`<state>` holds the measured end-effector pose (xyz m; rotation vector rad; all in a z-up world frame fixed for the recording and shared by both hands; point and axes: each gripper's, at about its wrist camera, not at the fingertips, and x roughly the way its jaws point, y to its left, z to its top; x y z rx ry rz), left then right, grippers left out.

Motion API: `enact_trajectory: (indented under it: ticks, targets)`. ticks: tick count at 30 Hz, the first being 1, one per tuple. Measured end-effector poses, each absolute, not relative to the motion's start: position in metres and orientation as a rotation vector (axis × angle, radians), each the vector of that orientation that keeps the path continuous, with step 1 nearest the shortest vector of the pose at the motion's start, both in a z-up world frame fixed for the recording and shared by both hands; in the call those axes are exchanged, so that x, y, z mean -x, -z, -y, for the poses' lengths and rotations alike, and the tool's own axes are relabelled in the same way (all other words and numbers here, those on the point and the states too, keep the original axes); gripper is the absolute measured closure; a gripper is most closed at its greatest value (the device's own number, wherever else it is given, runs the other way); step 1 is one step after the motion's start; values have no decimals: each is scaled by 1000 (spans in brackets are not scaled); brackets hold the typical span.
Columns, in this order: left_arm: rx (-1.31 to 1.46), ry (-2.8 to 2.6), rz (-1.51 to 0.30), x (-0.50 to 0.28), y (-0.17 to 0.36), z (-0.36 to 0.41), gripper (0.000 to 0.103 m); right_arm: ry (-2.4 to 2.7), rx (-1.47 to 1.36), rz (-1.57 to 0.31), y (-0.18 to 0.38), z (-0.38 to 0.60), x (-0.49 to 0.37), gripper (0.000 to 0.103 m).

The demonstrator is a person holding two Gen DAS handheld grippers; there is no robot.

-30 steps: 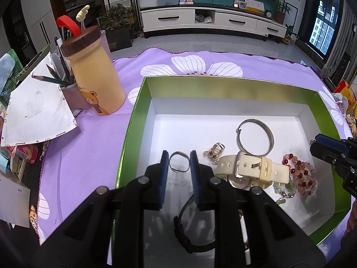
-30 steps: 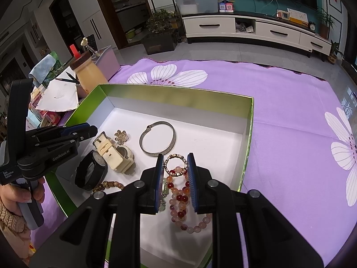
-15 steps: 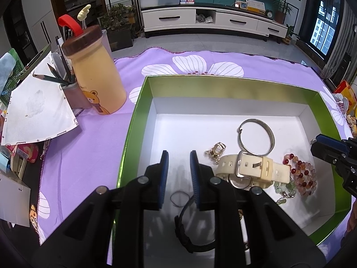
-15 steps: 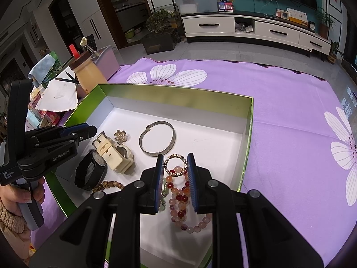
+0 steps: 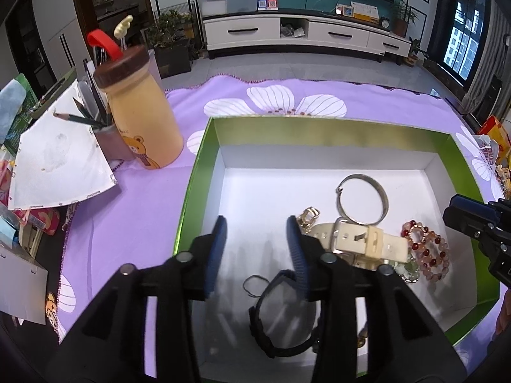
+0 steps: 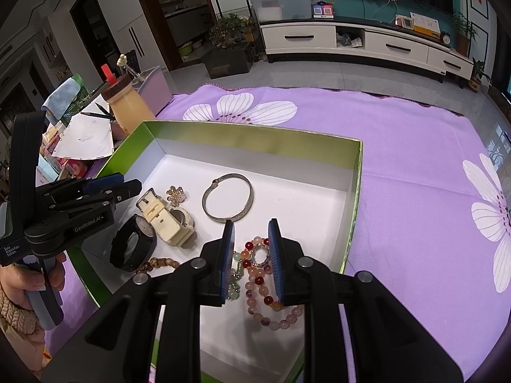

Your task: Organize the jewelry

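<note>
- We see the left gripper (image 5: 257, 223) poised over the near-left part of the box (image 5: 198, 172); its jaws have just been opening and now stand moderately apart with nothing pressed between the pads; the blue pads (image 5: 220, 233) are clear of every item.
- A small thin ring (image 5: 254, 284) lies flat on the white floor of the box below the gap of those jaws, free, just beside the black watch (image 5: 281, 316).
- The black watch lies at the near edge of the box; part of its strap is hidden behind the left gripper's right finger.
- The cream watch (image 5: 361, 242) lies right of the left gripper, its buckle facing up; a gold brooch (image 5: 308, 217) is just beside its left end; the silver bangle (image 5: 362, 199) lies behind it, and we cannot tell whether the two touch.
- The right gripper (image 6: 250, 229) hangs over the bead bracelets (image 6: 265, 290) near the right wall of the box; its jaws stand narrow; we see no item gripped, the beads lying on the floor beneath and between the fingers.
- A pale green beaded piece (image 6: 234, 284) lies by the right gripper's left finger; a brown bead strand (image 6: 156, 263) shows beside the black watch in the right wrist view.
- The box is green-walled, white inside, resting on a purple flowered cloth (image 6: 415, 166).
- Left of the box stand a yellow bear bottle (image 5: 140, 118) and a pencil cup (image 5: 108, 134), well apart from the jewelry.
- A hand (image 6: 25, 282) holds the left gripper's handle at the left edge of the right wrist view.
</note>
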<state>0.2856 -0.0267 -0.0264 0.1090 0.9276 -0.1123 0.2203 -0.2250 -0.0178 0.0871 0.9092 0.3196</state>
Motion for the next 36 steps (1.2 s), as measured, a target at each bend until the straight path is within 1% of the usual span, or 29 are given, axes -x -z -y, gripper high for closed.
enact_trajectory:
  ticks: [3,4,5,6,7,8,9,10,11,12,13,14,15,17,20,23,26,36]
  targets:
    - [-118,113,-912,-280,20,29,57,-322,-74,-896,11,222,-213,81]
    - [-122,111,-906,-277,16,30,53,-321,-68,-891,9,222,-211,80]
    - [-123,110,-902,-275,14,30,47,-319,-66,-887,6,222,-208,76]
    - [-123,108,-898,-273,12,30,45,-317,-64,-881,3,222,-206,71]
    - [-121,104,-891,-270,8,30,39,-313,-64,-873,0,222,-203,62]
    - [-121,102,-886,-268,6,30,35,-308,-62,-862,-3,223,-200,59]
    - [-122,99,-879,-266,3,30,34,-306,-60,-856,-7,224,-197,59]
    - [-123,97,-877,-264,1,30,30,-304,-60,-854,-8,224,-196,58]
    - [-123,93,-875,-262,-1,30,26,-300,-60,-854,-11,225,-193,52]
    - [-122,89,-872,-260,-3,29,24,-292,-60,-853,-12,225,-191,46]
    - [-122,87,-869,-258,-6,28,21,-282,-57,-851,-14,226,-189,36]
    - [-122,84,-866,-256,-9,28,16,-274,-53,-850,-17,226,-187,30]
    - [-123,81,-866,-255,-11,28,14,-269,-50,-853,-18,227,-186,28]
    - [-122,74,-866,-251,-15,26,11,-257,-43,-861,-21,226,-183,18]
    - [-129,73,-875,-246,-20,27,5,-239,-30,-872,-25,224,-181,11]
    - [-140,68,-873,-239,-27,27,2,-230,-32,-884,-27,223,-178,4]
    - [-142,60,-874,-235,-33,26,2,-225,-40,-892,-30,222,-176,2]
    - [-149,28,-890,-225,-52,27,2,-175,-9,-893,-46,221,-170,1]
